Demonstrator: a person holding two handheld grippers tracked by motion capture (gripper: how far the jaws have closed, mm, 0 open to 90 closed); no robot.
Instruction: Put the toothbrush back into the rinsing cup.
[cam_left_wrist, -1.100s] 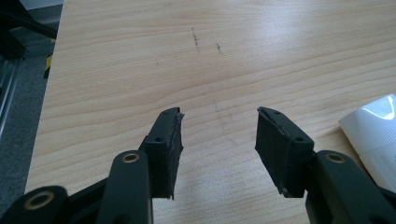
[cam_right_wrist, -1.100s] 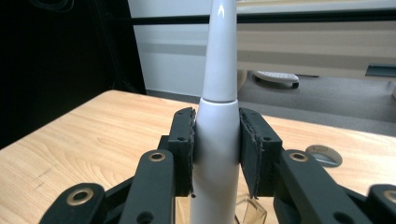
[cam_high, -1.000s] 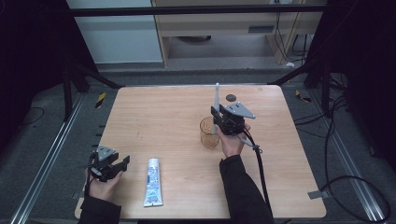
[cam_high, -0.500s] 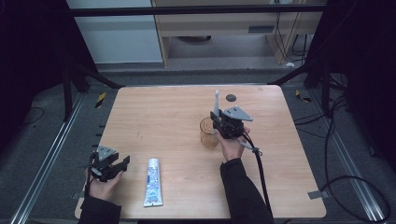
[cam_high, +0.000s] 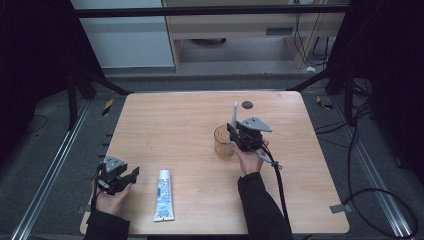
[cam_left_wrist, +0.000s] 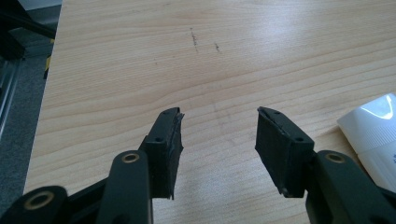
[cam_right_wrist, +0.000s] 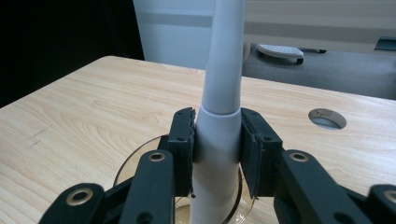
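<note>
Item one, a rectangular light-wood table (cam_high: 165, 125) with a round dark grommet hole (cam_high: 247, 104) near its far edge, lay under both grippers; the hole sat just beyond the right gripper.

Item two, the right gripper (cam_high: 236, 136), black with a grey three-cornered plate on top and a trailing cable, stood over the table's middle in the person's right hand (cam_high: 250, 159). Its jaws were clamped on the handle of item five, pads pressed to both sides.

Item three, the left gripper (cam_high: 131, 175), of the same build, rested near the table's near left corner in the left hand (cam_high: 112, 199). Its jaws stood apart with bare wood between them.

Item four, a white squeeze tube with blue printing (cam_high: 163, 195), lay flat just to the right of the left gripper, untouched; its end showed at the right edge of the left gripper view (cam_left_wrist: 373, 130).

Item five, a slim white-and-grey electric toothbrush (cam_right_wrist: 223, 112), was upright in the right gripper, its lower end inside item six.

Item six, a clear amber-tinted plastic cup (cam_high: 223, 143), stood directly below and in front of the right gripper.
</note>
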